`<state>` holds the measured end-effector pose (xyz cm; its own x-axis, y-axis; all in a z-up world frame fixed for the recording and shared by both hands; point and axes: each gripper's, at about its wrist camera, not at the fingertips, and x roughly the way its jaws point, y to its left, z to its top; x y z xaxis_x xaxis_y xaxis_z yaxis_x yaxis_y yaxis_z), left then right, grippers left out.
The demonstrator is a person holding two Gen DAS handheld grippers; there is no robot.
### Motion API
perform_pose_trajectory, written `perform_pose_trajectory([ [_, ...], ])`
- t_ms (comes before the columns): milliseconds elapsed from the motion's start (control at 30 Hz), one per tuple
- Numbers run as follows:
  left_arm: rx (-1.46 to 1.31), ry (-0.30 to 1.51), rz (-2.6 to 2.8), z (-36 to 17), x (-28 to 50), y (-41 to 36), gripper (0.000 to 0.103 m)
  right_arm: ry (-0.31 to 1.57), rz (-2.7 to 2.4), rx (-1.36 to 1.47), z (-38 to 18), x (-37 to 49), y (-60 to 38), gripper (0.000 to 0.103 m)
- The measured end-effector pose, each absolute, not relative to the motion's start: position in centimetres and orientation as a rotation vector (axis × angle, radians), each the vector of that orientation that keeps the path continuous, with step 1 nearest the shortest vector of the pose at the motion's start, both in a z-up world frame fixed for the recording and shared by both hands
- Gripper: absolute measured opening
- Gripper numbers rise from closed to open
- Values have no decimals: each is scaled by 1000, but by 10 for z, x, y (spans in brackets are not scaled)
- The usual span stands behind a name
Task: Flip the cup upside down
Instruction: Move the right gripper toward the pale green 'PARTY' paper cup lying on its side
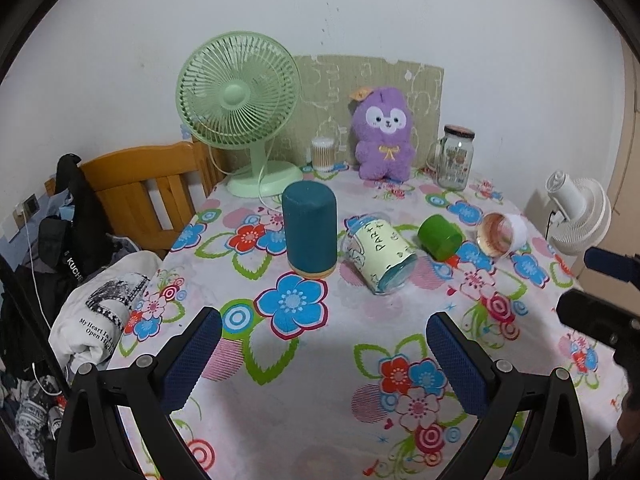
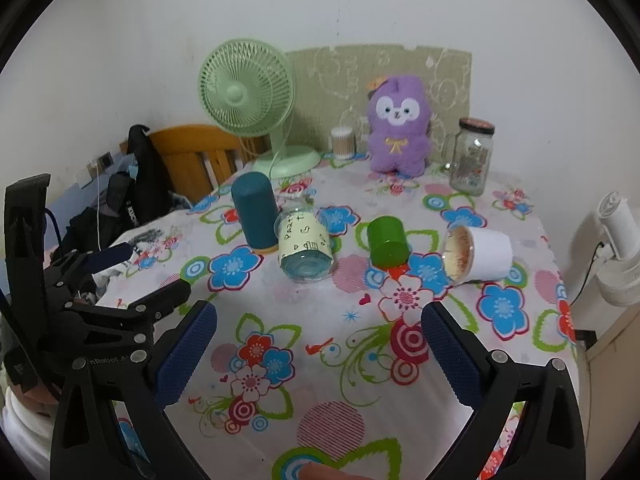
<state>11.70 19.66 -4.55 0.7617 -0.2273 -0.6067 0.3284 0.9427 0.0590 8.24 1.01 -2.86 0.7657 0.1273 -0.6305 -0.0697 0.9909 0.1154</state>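
Both grippers hover near the table's front edge: the left gripper (image 1: 324,360) and right gripper (image 2: 320,354) each gape wide, holding nothing. Four cups sit mid-table. Landmark: the teal cup (image 1: 310,232), already inverted. Right of it lie the clear party cup (image 1: 380,256), green cup (image 1: 440,238) and white cup (image 1: 502,234), probably all still to flip. Grip mid-body, lift clear, rotate mouth-down, then lower flat.

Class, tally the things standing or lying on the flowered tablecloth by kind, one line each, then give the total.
Cups: 4 (teal, clear, green, white)
Fans: 1
Plush toys: 1
Glass jars: 1
Cotton-swab tubs: 1
Total: 8
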Motion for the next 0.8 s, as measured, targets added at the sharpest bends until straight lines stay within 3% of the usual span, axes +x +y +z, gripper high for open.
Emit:
perform_pose_trajectory([
  [800, 481, 653, -381, -87, 204, 178, 103, 940, 258, 96, -83, 227, 33, 103],
])
